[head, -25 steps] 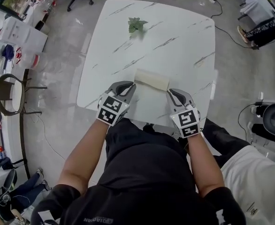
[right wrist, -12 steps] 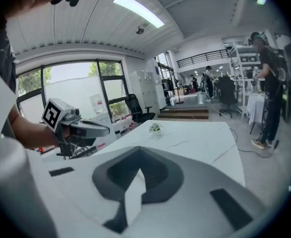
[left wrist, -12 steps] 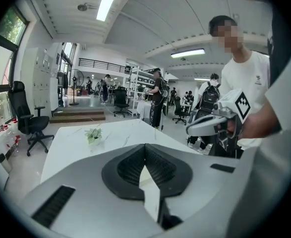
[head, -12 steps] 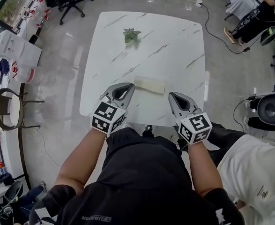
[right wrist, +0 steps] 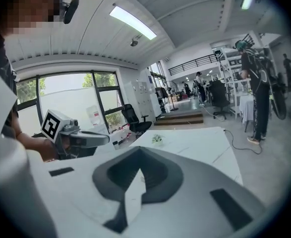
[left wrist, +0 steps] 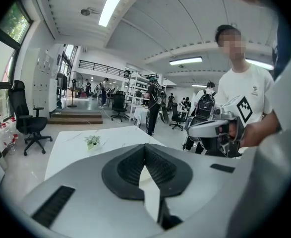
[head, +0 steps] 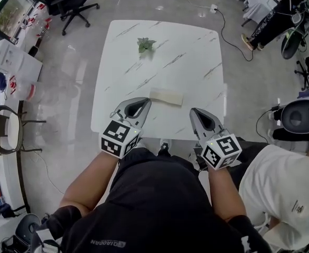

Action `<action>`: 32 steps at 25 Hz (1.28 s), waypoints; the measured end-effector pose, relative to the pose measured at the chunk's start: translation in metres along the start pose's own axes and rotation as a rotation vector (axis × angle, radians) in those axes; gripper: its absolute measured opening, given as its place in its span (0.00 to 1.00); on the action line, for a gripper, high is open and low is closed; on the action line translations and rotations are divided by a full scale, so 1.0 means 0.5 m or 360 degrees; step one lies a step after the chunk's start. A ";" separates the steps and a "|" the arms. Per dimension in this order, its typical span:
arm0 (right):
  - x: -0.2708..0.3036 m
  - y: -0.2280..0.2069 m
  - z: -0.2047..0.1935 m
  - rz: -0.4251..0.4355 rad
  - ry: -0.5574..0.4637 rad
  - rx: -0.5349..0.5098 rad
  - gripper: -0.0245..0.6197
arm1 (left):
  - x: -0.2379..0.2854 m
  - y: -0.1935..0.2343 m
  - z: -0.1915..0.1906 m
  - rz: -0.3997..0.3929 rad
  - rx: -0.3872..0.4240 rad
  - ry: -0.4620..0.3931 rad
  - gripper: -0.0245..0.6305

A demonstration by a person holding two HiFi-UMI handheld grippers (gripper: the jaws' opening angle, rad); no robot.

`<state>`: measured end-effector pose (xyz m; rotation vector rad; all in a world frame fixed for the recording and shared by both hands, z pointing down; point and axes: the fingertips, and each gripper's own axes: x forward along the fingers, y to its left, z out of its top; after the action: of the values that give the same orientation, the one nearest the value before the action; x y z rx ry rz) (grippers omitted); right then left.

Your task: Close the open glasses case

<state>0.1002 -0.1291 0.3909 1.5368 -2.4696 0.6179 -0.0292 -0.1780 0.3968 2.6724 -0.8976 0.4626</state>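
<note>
Case (head: 166, 96) looks shut, flat on the table (head: 191, 51) toward its near edge, my left gripper (head: 143, 103) and right gripper (head: 195, 113) both clenched on nothing above that edge, so I judge closing done, nothing left.

The glasses case (head: 166, 96) is seen as a pale cream oblong, laid flat on the white marbled table (head: 196, 51). It's parked closer to the near edge than the far one, roughly midway between the left and right edges, its long side set slightly askew to the near edge. Lid looks down, but it's too small for that to be confirmed.
</note>
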 end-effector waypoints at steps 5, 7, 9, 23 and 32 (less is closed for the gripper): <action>-0.030 0.010 -0.002 -0.0062 -0.0032 0.0035 0.04 | -0.032 -0.007 0.000 -0.0009 0.0017 -0.0018 0.04; -0.040 0.014 -0.009 -0.0080 -0.0034 0.0047 0.04 | -0.045 -0.011 -0.003 -0.0017 0.0017 -0.0022 0.04; -0.048 0.022 -0.019 -0.0087 -0.0035 0.0056 0.04 | -0.057 -0.018 -0.009 -0.0026 0.0031 -0.0017 0.04; -0.050 0.041 -0.045 -0.0111 -0.0009 0.0009 0.04 | -0.076 -0.040 -0.024 -0.0060 0.0049 0.0004 0.04; -0.050 0.041 -0.049 -0.0096 0.0017 -0.0020 0.04 | -0.081 -0.046 -0.017 -0.0037 0.0067 -0.0014 0.04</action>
<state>0.0917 -0.0905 0.3988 1.5926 -2.4053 0.5977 -0.0471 -0.1358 0.3853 2.7220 -0.8676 0.4702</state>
